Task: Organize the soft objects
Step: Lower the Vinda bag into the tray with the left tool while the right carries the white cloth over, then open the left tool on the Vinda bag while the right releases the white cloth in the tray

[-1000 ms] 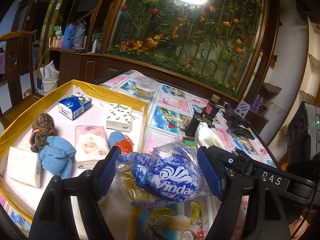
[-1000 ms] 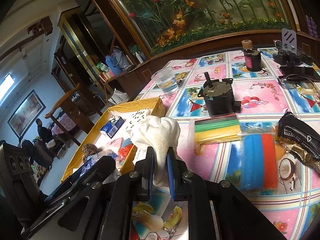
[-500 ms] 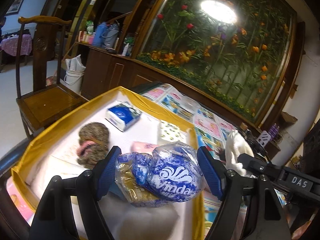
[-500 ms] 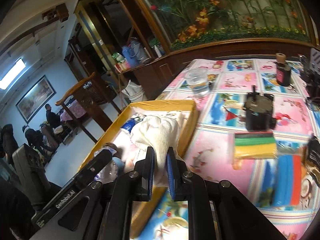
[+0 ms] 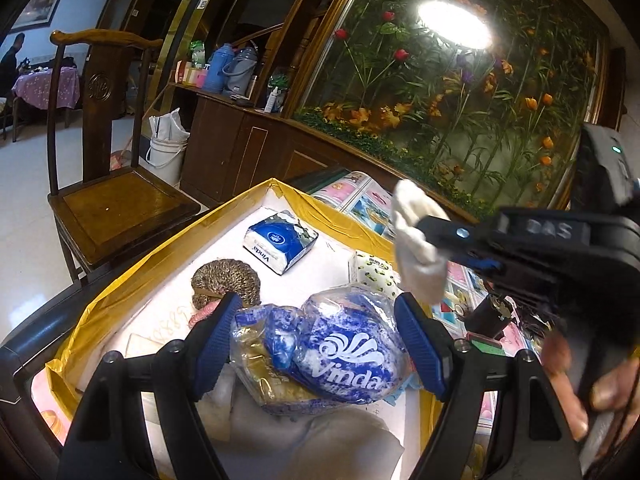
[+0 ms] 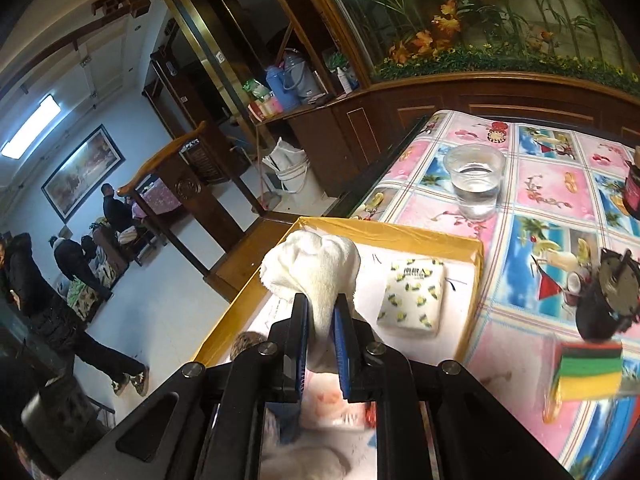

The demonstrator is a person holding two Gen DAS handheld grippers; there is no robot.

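My left gripper [image 5: 320,344] is shut on a crinkly blue-and-white Vinda tissue bag [image 5: 340,348] and holds it above the near end of the yellow-rimmed tray [image 5: 132,276]. My right gripper [image 6: 322,320] is shut on a white cloth [image 6: 312,268] and holds it over the tray [image 6: 400,232]; the cloth also shows in the left wrist view [image 5: 416,240]. In the tray lie a blue tissue pack [image 5: 280,242], a brown knitted item [image 5: 226,284] and a lemon-print tissue pack [image 6: 414,300].
A wooden chair [image 5: 116,204] stands left of the tray. On the patterned tablecloth [image 6: 552,188] are a plastic cup of water [image 6: 474,180], a black motor-like part [image 6: 608,300] and a striped sponge pack [image 6: 588,372]. A wooden cabinet stands behind.
Both grippers have moved left from over the tablecloth to over the tray, each still holding its object. The right gripper with the cloth now shows high in the left wrist view.
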